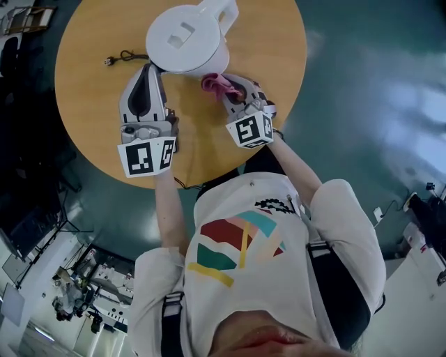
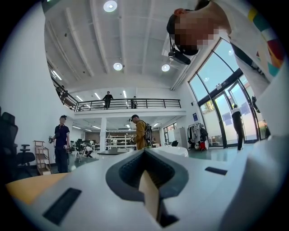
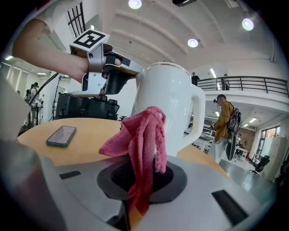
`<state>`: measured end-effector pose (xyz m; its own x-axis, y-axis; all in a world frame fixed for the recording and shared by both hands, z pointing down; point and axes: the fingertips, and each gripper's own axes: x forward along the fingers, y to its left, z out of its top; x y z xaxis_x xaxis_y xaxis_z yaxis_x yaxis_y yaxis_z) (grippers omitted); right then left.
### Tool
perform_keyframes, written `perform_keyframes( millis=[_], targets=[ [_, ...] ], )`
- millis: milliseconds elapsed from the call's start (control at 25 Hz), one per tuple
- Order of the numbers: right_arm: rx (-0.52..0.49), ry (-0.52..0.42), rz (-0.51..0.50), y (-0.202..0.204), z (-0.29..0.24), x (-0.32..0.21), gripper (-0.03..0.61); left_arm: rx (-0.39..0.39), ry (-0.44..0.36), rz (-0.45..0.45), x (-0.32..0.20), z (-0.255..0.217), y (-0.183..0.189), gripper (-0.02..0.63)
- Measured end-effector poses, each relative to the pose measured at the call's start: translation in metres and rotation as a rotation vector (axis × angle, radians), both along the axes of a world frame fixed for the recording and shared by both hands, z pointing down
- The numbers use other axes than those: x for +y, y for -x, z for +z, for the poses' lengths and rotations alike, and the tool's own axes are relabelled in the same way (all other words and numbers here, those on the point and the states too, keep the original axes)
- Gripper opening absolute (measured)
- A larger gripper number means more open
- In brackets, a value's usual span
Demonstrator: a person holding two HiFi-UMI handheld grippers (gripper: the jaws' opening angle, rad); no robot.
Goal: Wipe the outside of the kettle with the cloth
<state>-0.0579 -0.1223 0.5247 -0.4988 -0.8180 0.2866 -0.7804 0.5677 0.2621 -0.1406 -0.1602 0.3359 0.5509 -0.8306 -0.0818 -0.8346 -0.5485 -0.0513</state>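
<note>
The white kettle (image 1: pixel 185 38) stands lid-on at the far side of the round wooden table (image 1: pixel 90 90), its handle (image 1: pixel 219 10) pointing away from me. My right gripper (image 1: pixel 226 89) is shut on a pink cloth (image 1: pixel 212 84), held just short of the kettle's near right side. In the right gripper view the cloth (image 3: pixel 144 135) sticks up from the right gripper (image 3: pixel 137 178), with the kettle (image 3: pixel 167 103) right behind it. My left gripper (image 1: pixel 148 70) is shut and empty, its tip against the kettle's left side. The left gripper (image 2: pixel 146 173) looks past the kettle into the hall.
A black cable (image 1: pixel 125 57) lies on the table left of the kettle. A phone (image 3: pixel 61 135) lies flat on the wood to the left. The near table edge runs under both grippers. Several people (image 2: pixel 61 142) stand far off in the hall.
</note>
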Motion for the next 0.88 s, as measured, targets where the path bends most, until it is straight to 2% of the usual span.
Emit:
perform_keyframes(
  millis=[240,360,880],
  targets=[
    [-0.039,0.030,0.026,-0.034,0.005,-0.018,0.038,-0.033,-0.016,-0.022,-0.003,0.001,-0.004,0.040],
    [-0.062,0.064,0.043,-0.048,0.011,-0.032,0.038,-0.022,-0.023,-0.040,-0.004,0.001,-0.002,0.041],
    [-0.066,0.108,0.018,-0.067,0.022,-0.098,0.038,-0.043,-0.033,-0.061,-0.006,0.006,-0.003,0.041]
  ],
)
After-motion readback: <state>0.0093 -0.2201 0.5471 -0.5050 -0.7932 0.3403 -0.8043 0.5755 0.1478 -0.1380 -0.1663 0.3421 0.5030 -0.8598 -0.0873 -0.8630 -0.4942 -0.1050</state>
